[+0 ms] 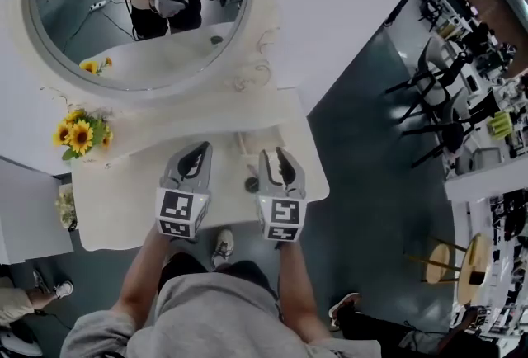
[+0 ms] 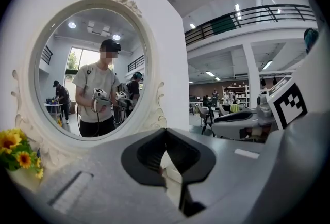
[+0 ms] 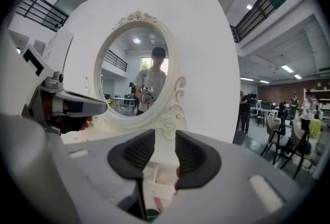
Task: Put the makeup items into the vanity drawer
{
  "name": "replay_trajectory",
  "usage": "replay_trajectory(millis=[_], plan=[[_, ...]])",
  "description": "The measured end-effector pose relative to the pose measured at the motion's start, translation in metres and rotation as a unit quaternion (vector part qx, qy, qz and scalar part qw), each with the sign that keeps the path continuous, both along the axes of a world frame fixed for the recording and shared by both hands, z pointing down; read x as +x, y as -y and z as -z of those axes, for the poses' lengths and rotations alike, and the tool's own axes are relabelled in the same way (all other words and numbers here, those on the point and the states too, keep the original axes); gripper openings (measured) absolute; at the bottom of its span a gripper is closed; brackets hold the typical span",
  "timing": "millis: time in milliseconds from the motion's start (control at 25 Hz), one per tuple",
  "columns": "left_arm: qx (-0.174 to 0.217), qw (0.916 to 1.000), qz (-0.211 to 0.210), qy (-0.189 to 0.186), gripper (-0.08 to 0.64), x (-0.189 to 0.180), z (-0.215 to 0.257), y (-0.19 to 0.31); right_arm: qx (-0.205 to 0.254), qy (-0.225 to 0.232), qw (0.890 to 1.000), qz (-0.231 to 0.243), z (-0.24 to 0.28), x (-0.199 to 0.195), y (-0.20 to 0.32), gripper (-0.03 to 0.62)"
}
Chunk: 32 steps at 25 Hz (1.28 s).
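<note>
Grey sweatshirt [image 1: 219,311] fills the bottom of the head view, with bare forearms running up to both grippers, held side by side above a white vanity table [image 1: 124,200]. Left gripper [image 1: 196,152]: jaws closed tip to tip, nothing between them. Right gripper [image 1: 279,154]: jaws parted by a moderate gap, holding nothing. Through that gap, lower down, shows a small open white drawer [image 3: 157,187] with a pinkish inside. Small dark round item [image 1: 252,183] sits on the tabletop between the two grippers, just in front of the drawer, touched by neither. Oval mirror [image 1: 136,10] behind the table reflects the person and both grippers. Sunflowers [image 1: 80,134] stand at the table's left rear. Dark chairs [image 1: 437,101] well off to the right.
</note>
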State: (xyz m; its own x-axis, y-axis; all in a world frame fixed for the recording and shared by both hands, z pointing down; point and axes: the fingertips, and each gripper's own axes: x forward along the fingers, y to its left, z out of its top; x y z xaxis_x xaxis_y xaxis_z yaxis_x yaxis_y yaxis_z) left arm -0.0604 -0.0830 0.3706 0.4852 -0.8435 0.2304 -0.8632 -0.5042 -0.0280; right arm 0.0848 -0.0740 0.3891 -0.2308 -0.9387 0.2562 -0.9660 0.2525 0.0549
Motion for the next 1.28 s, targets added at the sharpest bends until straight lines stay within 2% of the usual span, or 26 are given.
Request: replay_trajectory(millis=[200,480,920,1280], plan=[[0.018,0.9997,-0.017,-0.003,0.011,0.007,0.019,-0.016,0.02,-0.004,1.0,-0.019,0.016,0.007,-0.027,0.089],[0.022,0.9987,-0.046,0.007,0.011,0.019,0.019,-0.033,0.029,-0.012,0.999,-0.044,0.017,0.012,-0.051,0.008],[0.027,0.9978,-0.06,0.006,0.011,0.025,0.019,-0.032,0.029,-0.018,0.998,-0.05,0.016,0.016,-0.054,0.006],[-0.01,0.998,-0.062,0.013,0.011,0.031,-0.014,-0.026,-0.019,-0.017,0.999,-0.036,-0.024,0.013,-0.049,0.006]])
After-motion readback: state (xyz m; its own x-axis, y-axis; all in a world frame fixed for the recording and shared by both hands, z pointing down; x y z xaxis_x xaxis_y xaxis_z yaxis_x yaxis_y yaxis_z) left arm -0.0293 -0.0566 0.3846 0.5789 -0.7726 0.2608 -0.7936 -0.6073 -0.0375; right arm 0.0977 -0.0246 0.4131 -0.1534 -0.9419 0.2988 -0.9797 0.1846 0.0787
